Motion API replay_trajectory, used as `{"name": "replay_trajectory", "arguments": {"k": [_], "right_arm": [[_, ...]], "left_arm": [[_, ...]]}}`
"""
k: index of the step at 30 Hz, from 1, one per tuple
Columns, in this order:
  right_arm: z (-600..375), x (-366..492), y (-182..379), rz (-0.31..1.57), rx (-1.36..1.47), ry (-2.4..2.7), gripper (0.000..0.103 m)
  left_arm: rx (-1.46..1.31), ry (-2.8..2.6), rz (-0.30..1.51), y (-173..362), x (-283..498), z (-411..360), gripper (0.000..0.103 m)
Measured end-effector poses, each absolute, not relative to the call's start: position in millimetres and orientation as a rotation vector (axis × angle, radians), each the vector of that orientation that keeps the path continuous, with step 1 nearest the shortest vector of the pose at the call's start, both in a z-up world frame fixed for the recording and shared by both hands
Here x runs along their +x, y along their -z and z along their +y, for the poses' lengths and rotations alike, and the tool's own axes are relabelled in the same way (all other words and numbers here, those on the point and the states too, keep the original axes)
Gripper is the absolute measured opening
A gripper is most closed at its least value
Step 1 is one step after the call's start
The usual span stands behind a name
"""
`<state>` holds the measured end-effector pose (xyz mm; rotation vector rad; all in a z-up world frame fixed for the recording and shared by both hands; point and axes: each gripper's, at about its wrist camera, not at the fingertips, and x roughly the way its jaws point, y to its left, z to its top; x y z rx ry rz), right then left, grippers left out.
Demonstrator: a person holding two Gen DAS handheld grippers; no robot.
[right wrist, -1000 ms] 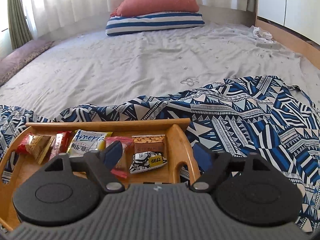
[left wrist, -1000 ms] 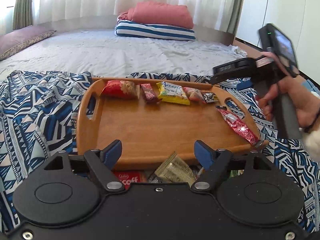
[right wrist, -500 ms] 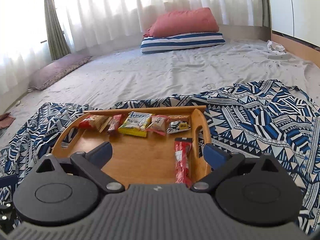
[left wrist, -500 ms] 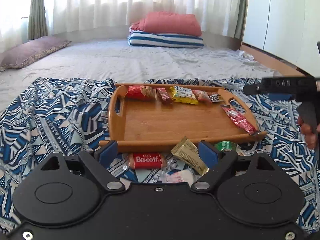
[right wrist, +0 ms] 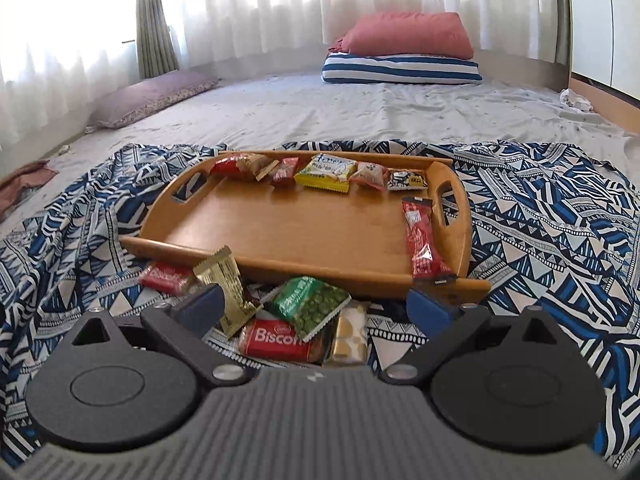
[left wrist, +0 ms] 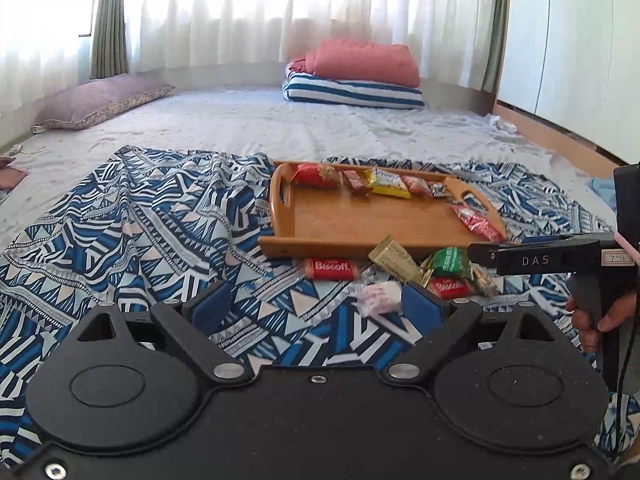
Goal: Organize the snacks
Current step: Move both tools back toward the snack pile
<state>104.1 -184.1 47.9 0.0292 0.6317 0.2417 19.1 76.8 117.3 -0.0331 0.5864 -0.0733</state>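
Note:
A wooden tray (right wrist: 288, 224) lies on the blue patterned cloth (right wrist: 540, 216). Several packets line its far edge, among them a yellow packet (right wrist: 326, 170), and a long red stick pack (right wrist: 422, 240) lies by its right handle. Loose snacks lie before the tray: a Biscoff pack (right wrist: 276, 338), a green pack (right wrist: 310, 306), a gold pack (right wrist: 226, 284) and a pink-white candy (left wrist: 378, 298). My right gripper (right wrist: 316, 306) hovers open above this pile, gripping nothing. My left gripper (left wrist: 314, 304) is back over the cloth with its jaws opening and nothing between them.
In the left wrist view a person's hand (left wrist: 600, 320) holds the right gripper's handle at the right edge. Behind the cloth stretches a grey bed sheet (left wrist: 280, 124) with stacked pillows (left wrist: 356, 76), a purple pillow (left wrist: 100, 104) at the left and white cabinet doors (left wrist: 568, 40) at the right.
Both grippers have drawn back from the tray, so it looks smaller and the loose snacks in front of it have come into view. Both pairs of jaws stand wider.

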Motion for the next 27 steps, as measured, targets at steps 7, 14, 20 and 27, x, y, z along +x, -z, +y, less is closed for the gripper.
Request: {"name": "replay_trajectory", "arguments": {"k": [7,14,20,27], "right_arm": [[-182.6,101.7,-15.7,0.639,-0.073,-0.188,0.090],[-202.1,110.4,0.2,0.698,0.030,-0.154,0.059],[-196.4,111.1,4.4,0.685,-0.015,-0.165,0.036],[-185.8,102.0,4.2,0.682,-0.066,-0.118,0.028]], "left_arm": [[-0.061,0.092,0.635,-98.2,27.6,71.3,0.092],[-0.056,0.102,0.673,-82.2,47.5,61.4,0.092],[-0.043,0.127,0.703,-67.9,65.2,48.0,0.092],[-0.045,0.147,0.733,-47.4,93.1,34.6,0.092]]}}
